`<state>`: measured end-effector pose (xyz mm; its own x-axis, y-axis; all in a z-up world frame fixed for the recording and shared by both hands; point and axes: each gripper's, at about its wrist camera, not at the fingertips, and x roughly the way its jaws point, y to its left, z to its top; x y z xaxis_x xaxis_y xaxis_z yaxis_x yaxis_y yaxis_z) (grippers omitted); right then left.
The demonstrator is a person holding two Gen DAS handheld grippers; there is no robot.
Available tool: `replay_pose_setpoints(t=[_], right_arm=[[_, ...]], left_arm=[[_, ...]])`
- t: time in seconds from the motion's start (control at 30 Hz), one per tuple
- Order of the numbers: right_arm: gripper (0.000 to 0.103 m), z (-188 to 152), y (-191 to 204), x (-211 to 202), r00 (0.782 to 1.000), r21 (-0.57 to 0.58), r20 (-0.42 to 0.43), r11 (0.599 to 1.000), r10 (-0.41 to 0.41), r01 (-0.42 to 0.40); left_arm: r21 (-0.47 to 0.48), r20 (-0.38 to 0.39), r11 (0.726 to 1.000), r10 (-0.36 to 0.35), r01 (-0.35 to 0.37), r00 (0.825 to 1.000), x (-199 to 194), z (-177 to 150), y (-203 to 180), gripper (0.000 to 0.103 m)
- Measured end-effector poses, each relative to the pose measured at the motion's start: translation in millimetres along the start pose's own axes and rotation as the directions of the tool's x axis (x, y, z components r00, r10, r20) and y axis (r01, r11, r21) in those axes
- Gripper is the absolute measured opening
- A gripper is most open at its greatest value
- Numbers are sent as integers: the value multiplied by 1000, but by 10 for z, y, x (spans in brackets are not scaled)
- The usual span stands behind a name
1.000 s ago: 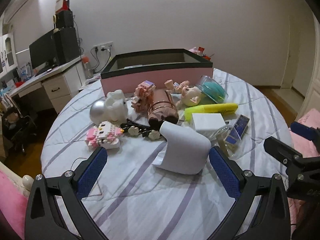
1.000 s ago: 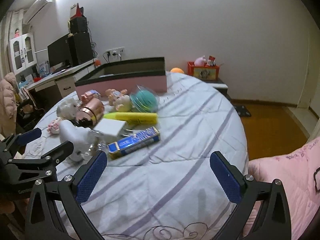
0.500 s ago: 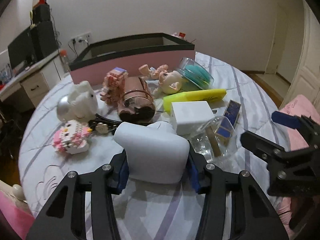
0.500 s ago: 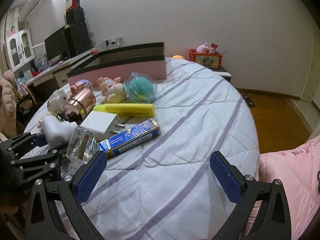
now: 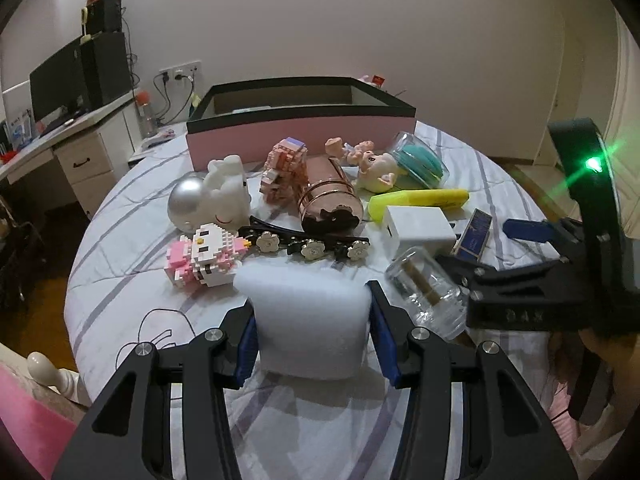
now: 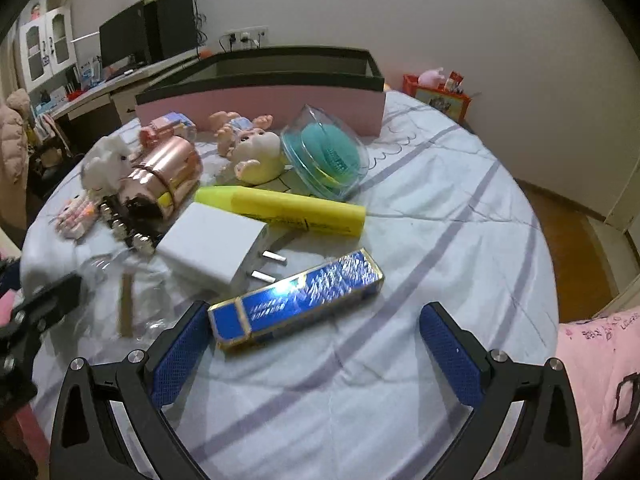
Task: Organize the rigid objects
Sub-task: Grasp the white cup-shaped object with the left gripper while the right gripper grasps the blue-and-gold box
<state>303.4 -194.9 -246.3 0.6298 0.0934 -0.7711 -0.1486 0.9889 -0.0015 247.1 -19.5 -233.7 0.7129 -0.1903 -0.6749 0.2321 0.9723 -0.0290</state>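
My left gripper [image 5: 314,340] is shut on a white curved object [image 5: 310,316] and holds it just above the bedsheet. Behind it lie a block-built pink and white cat [image 5: 204,254], a black flower hair clip [image 5: 308,242], a rose-gold cup [image 5: 330,202], a white charger [image 5: 418,224] and a clear jar [image 5: 430,292]. My right gripper [image 6: 316,350] is open, its fingers on either side of a blue and gold box [image 6: 298,298] on the sheet. A pink box with a dark rim [image 6: 260,92] stands at the back.
A yellow highlighter [image 6: 284,208], a teal brush in a clear case [image 6: 326,152], a pig doll [image 6: 252,146], a white rabbit figure [image 5: 224,196] and a silver ball [image 5: 186,202] lie in front of the pink box. A desk [image 5: 60,140] stands left of the bed.
My left gripper closed on the white curved object and lifted it slightly. My right gripper moved forward and down until its open fingers straddle the blue and gold box.
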Motion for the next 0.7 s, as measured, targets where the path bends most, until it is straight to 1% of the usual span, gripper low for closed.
replay_pose_setpoints(t=[0.1, 0.17, 0.23, 0.27, 0.33, 0.37, 0.43, 0.53, 0.57, 0.67, 0.7], right_arm=[[103, 35, -42, 32, 1000, 5, -5, 1000, 24, -24], [100, 19, -92, 19, 999, 9, 1, 999, 51, -51], [90, -6, -130, -12, 998, -4, 15, 998, 61, -61], [86, -22, -161, -26, 998, 0, 22, 998, 65, -65], [67, -27, -222, -58, 997, 13, 38, 998, 63, -63], [64, -36, -266, -78, 997, 25, 49, 998, 62, -63], [51, -43, -354, -92, 996, 52, 57, 996, 72, -75], [45, -68, -431, -123, 996, 71, 55, 995, 73, -77], [45, -80, -450, -146, 996, 85, 61, 994, 69, -74], [46, -98, -521, -176, 997, 141, 60, 988, 58, -66], [51, -87, -537, -183, 996, 174, 68, 983, 55, -66]], left_arm=[[0, -5, 1000, -16, 16, 1000, 18, -1, -7, 49], [-2, -7, 1000, -24, 24, 1000, 31, -6, -12, 49], [-3, -10, 1000, -31, 31, 999, 45, -18, -16, 49], [-5, -9, 999, -33, 33, 999, 46, -22, -18, 49], [-7, -8, 999, -33, 33, 999, 46, -23, -24, 49], [-6, -7, 999, -32, 32, 999, 39, -27, -27, 49], [-4, -9, 999, -34, 34, 999, 36, -31, -26, 49], [-14, -12, 999, -43, 43, 999, 34, -38, -10, 49], [-16, -11, 999, -43, 43, 999, 38, -40, -9, 49], [-22, -7, 999, -38, 38, 999, 42, -39, -11, 49], [-18, -6, 999, -32, 32, 999, 43, -37, -21, 49]])
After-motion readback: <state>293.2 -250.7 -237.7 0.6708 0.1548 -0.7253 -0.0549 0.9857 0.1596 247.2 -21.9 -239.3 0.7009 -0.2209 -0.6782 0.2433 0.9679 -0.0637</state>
